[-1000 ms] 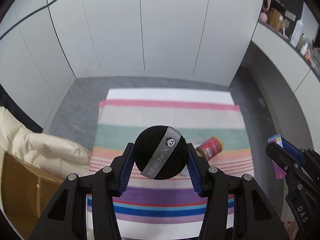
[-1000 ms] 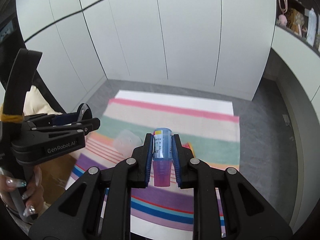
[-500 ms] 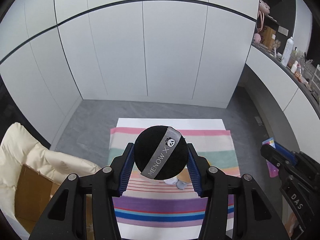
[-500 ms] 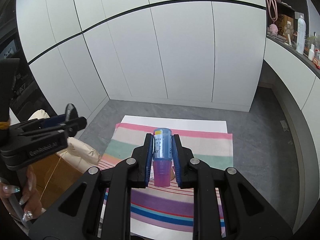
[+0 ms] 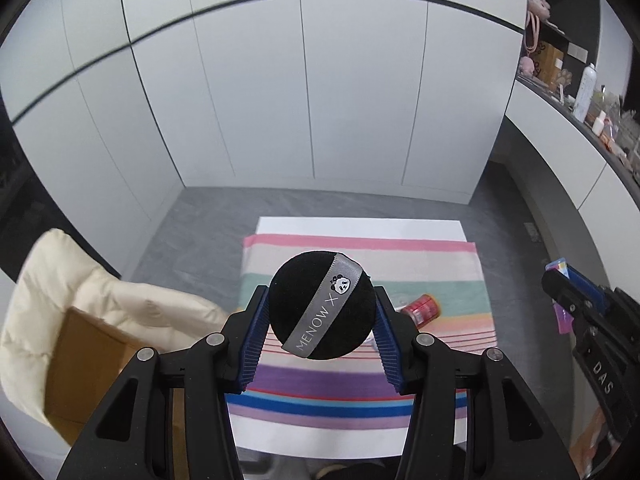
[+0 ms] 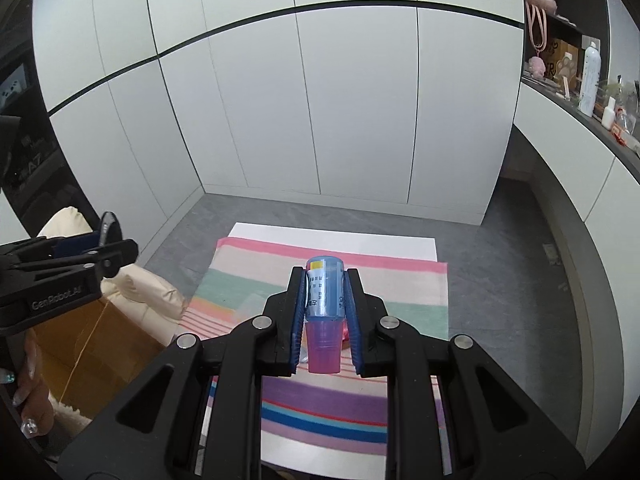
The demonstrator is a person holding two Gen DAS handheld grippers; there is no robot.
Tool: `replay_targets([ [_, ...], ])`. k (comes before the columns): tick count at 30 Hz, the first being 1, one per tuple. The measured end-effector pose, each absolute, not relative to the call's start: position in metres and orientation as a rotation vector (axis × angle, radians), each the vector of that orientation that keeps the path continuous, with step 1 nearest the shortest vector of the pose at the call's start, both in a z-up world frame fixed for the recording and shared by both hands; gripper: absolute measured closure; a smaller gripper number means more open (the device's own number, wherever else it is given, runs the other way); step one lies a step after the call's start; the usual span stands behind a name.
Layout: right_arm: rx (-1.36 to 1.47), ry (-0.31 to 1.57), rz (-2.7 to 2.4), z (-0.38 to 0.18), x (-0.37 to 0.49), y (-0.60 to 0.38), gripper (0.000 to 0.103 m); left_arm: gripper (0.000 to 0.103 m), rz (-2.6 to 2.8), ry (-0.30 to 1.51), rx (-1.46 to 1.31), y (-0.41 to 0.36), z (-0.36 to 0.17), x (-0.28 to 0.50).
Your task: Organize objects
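Lying on striped cloth [image 5: 360,384]: red jar [image 5: 422,309], cardboard box [image 5: 86,364] w/ cream cushion [image 5: 120,300] beside

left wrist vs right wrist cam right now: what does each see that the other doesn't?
Left wrist only: the black puff face-on, clamped in the left gripper, and a red-capped jar lying on the striped cloth.
Right wrist only: the blue-and-pink tube along its whole length, pinched in the right gripper, and the person's hand under the left gripper.
Both: the striped cloth, cardboard box, cream padded cover, white cabinets.
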State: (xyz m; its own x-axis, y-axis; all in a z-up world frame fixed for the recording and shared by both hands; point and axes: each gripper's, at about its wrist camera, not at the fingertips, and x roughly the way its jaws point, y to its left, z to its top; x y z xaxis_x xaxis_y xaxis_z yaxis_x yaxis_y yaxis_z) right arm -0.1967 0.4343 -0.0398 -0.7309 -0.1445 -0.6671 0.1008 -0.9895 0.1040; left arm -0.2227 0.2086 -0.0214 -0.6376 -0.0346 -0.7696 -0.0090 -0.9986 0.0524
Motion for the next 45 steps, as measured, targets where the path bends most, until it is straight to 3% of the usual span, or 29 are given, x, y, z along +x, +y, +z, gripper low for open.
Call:
replay_targets([
  [23, 1.192, 0.043, -2.831, -0.054, -0.036, 0.423, 0.083, 0.052, -2.858, -0.144, 1.354, 0.179, -0.042, -0.065],
  [34, 1.274, -0.003, -2.788, -0.075, 0.016, 0.408, 0.083, 0.052, -2.886, -0.199, 1.364, 0.17, -0.048, -0.028],
  [45, 1.304, 0.03, -2.755, -0.081, 0.007, 0.387, 0.083, 0.052, -2.83, -0.118, 1.384, 0.135, -0.054, -0.033],
])
